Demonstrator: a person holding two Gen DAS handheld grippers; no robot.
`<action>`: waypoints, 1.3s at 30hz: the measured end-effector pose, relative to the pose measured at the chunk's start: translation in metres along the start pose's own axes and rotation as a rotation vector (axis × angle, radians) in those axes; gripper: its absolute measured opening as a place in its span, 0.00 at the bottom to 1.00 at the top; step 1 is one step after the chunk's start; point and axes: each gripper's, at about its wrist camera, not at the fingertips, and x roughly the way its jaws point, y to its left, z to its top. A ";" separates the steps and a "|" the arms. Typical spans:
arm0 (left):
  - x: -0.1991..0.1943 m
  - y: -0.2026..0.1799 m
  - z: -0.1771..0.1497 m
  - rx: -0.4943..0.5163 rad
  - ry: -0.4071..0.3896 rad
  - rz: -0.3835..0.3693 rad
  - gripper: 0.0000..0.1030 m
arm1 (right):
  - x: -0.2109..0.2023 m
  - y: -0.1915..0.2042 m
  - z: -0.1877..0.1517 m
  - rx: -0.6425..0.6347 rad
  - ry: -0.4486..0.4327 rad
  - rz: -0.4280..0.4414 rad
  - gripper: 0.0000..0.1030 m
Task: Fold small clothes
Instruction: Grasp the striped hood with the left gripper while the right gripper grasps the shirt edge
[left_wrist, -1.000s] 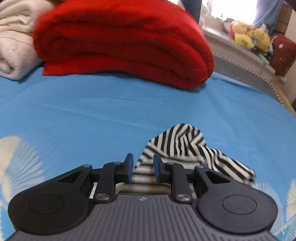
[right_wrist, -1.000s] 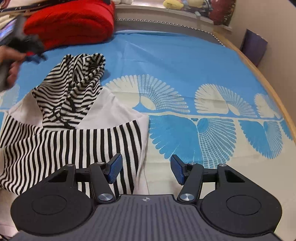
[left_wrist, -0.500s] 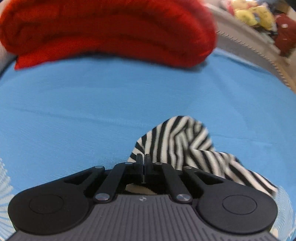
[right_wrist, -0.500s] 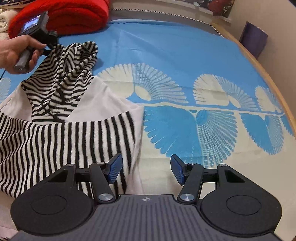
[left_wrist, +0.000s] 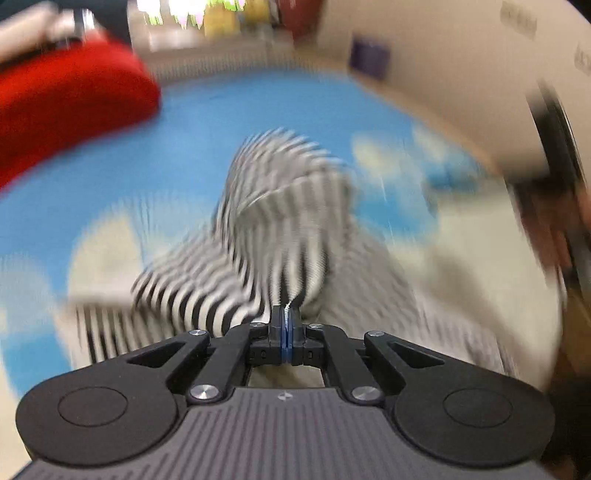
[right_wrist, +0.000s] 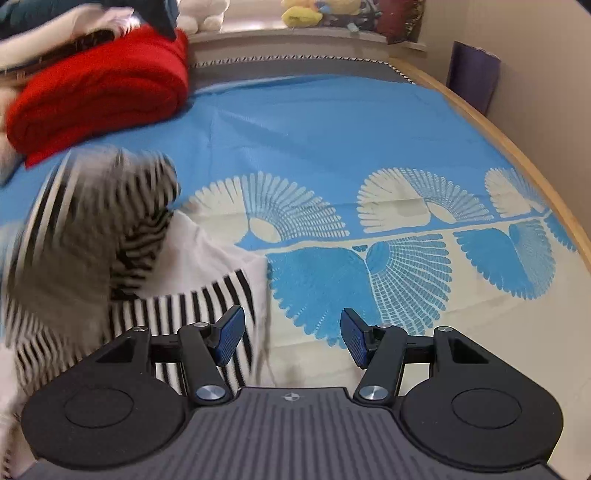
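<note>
A small black-and-white striped hooded top (right_wrist: 207, 306) lies on the blue bedsheet (right_wrist: 314, 122). My left gripper (left_wrist: 286, 321) is shut on the edge of its striped hood (left_wrist: 280, 221), a thin fold of cloth pinched between the blue pads. The hood (right_wrist: 110, 221) is lifted and blurred above the top's white upper part. My right gripper (right_wrist: 291, 336) stands open, low over the top's right edge, with nothing held between its pads (right_wrist: 231, 332).
A folded red blanket (right_wrist: 99, 92) and cream bedding (right_wrist: 55, 33) lie at the far left. Plush toys (right_wrist: 306, 14) sit on the sill behind. The bed's wooden edge (right_wrist: 517, 147) runs along the right, with a purple object (right_wrist: 472, 74) beyond it.
The left gripper closed on the hood's tip, then swung fast with it back over the garment, rolling as it went. The right gripper stayed open and shifted slightly.
</note>
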 end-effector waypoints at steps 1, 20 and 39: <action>-0.007 0.000 -0.014 -0.013 0.040 -0.012 0.01 | -0.003 0.001 0.000 0.016 -0.003 0.014 0.58; 0.061 0.120 -0.070 -0.901 0.168 0.047 0.49 | 0.064 0.049 -0.051 0.180 0.331 0.253 0.50; -0.009 0.138 -0.056 -0.800 -0.158 0.038 0.01 | 0.044 -0.005 -0.019 0.580 0.161 0.591 0.02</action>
